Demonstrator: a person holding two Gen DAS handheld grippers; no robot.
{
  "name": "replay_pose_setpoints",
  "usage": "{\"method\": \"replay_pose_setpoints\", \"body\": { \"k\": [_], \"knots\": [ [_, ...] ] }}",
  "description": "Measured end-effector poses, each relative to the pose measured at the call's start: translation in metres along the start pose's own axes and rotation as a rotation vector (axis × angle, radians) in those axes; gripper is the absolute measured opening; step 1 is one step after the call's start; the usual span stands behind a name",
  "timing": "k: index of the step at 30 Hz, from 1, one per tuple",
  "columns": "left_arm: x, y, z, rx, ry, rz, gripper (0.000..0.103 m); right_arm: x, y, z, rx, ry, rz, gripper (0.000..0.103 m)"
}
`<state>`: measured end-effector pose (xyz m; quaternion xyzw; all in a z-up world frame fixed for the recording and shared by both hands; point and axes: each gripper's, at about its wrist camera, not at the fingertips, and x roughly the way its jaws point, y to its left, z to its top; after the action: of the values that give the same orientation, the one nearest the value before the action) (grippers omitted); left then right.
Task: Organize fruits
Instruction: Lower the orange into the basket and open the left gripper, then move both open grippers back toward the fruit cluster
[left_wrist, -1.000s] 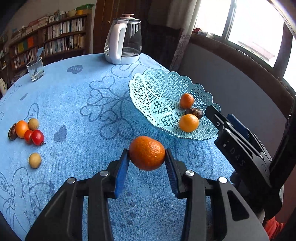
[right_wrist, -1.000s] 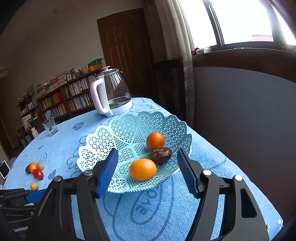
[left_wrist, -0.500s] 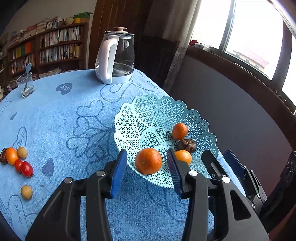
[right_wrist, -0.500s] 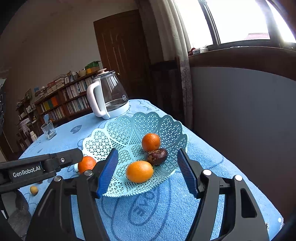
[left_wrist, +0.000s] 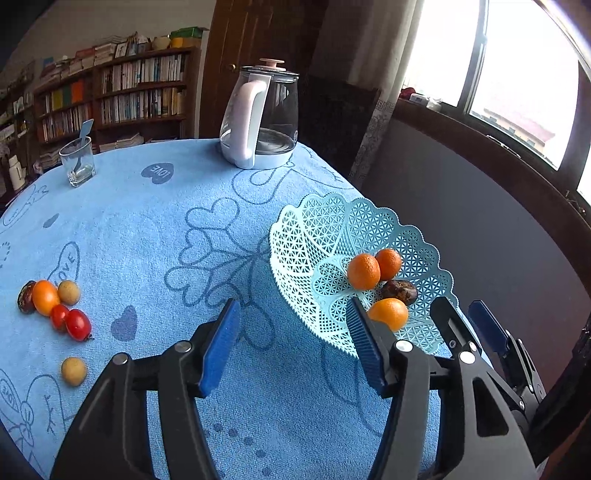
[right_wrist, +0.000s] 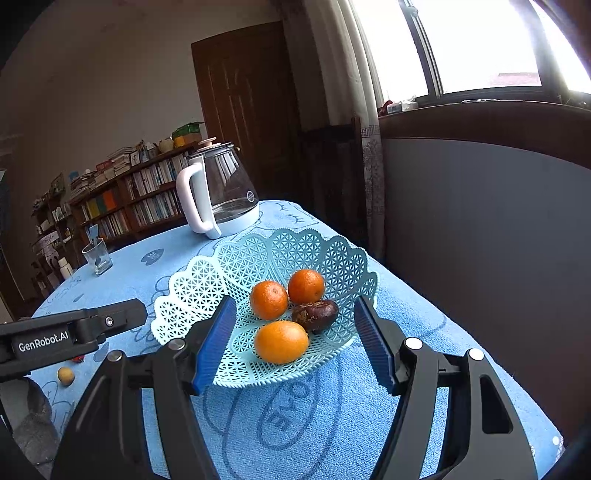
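A pale blue lattice basket holds three oranges and a dark brown fruit. The newest orange lies beside another orange, and the third is nearest me. My left gripper hovers at the basket's near-left rim, its jaws opening with nothing between them. My right gripper stands open just in front of the basket, not touching any fruit. On the cloth to the left lie an orange, red tomatoes, two yellowish fruits and a dark fruit.
A glass kettle with a white handle stands at the far side of the blue tablecloth. A drinking glass sits at the far left. The table's edge drops off just right of the basket. Bookshelves stand behind.
My left gripper carried an orange to the basket and opened; the orange now lies in the basket with the other fruit. The right gripper has not moved.
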<state>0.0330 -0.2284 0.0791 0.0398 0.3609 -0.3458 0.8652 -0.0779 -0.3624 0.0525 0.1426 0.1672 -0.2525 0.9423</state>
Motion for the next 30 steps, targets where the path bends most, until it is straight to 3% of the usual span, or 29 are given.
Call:
{"method": "replay_pose_setpoints", "body": {
  "k": [4,12,30],
  "knots": [
    [-0.004,0.004,-0.003,-0.006,-0.012,0.029,0.067,-0.002,0.002,0.0,-0.01,-0.012,-0.002,0.074],
    [-0.017,0.015,-0.009,0.006,-0.055,0.111,0.081,-0.004,0.007,-0.001,-0.032,-0.026,-0.009,0.074],
    [-0.049,0.068,-0.028,-0.074,-0.115,0.253,0.082,-0.008,0.009,-0.002,-0.051,-0.048,-0.046,0.075]
  ]
}}
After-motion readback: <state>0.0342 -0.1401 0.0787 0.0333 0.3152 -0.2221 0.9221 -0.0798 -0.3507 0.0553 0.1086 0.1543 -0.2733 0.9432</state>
